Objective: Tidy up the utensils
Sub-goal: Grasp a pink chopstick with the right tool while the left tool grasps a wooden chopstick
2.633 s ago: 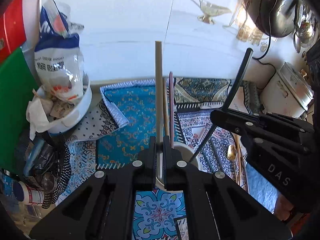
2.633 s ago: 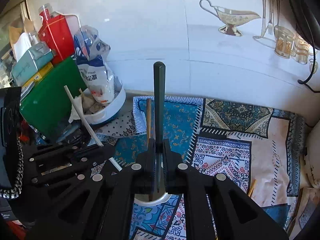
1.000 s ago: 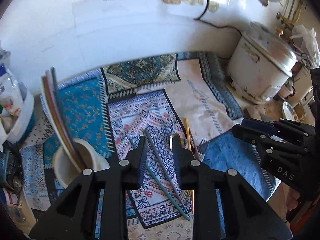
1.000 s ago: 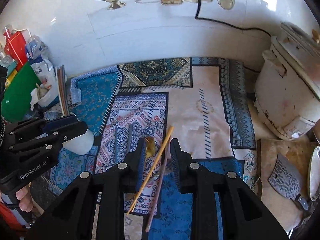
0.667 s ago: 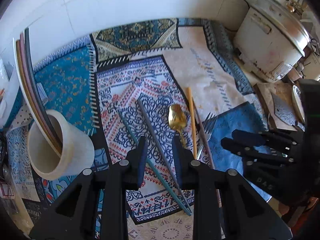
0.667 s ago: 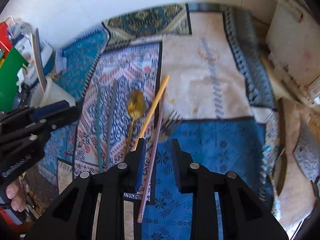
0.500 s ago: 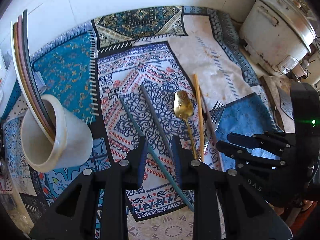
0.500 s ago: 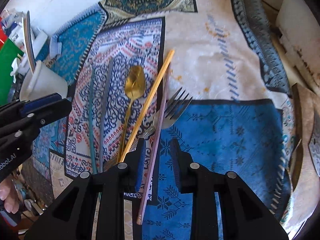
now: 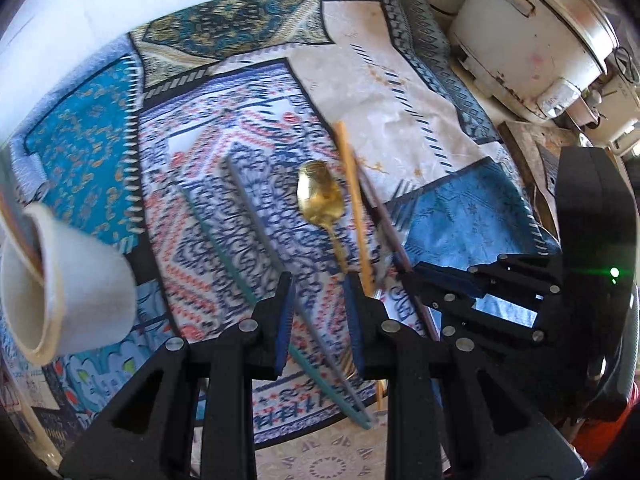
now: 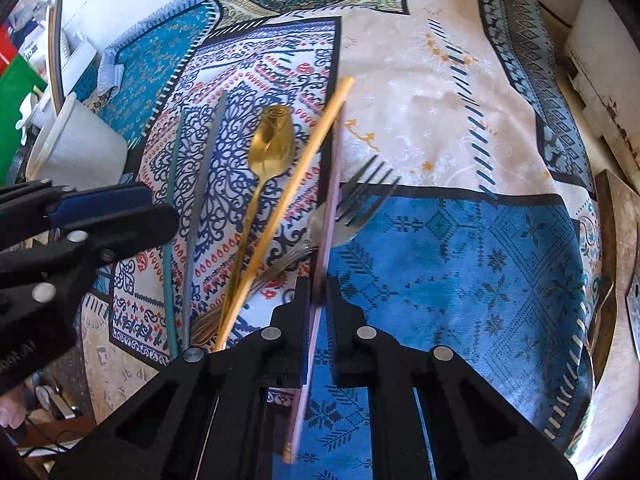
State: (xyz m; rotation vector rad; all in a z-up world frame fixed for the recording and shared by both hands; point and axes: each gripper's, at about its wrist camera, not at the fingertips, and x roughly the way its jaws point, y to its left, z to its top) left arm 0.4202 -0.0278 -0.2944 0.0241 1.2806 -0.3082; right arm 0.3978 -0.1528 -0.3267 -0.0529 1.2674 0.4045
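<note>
Several utensils lie on a patterned cloth point(image 10: 460, 264): a pink chopstick point(image 10: 334, 184), a wooden chopstick point(image 10: 296, 180), a gold spoon point(image 10: 272, 140), a fork point(image 10: 360, 200), a grey chopstick point(image 10: 204, 184) and a teal chopstick point(image 10: 170, 240). My right gripper point(image 10: 318, 284) points down, its jaws closing tight on the pink chopstick with the pads pressing on it. My left gripper point(image 9: 320, 312) is open low over the cloth. The grey chopstick point(image 9: 256, 208) passes between its fingers untouched, and the teal chopstick point(image 9: 216, 244) lies just left of it. A white cup point(image 9: 80, 280) at the left holds upright chopsticks.
A white rice cooker point(image 9: 532, 32) stands at the back right. A green board point(image 10: 16, 92) and packages crowd the far left behind the cup point(image 10: 80, 152). A white tiled wall runs along the back. The right gripper point(image 9: 412, 276) sits close beside my left one.
Both grippers have dropped toward the cloth and tilted further down. The right jaws, apart around the pink chopstick half a second ago, are now closed on it. The left jaws kept their gap.
</note>
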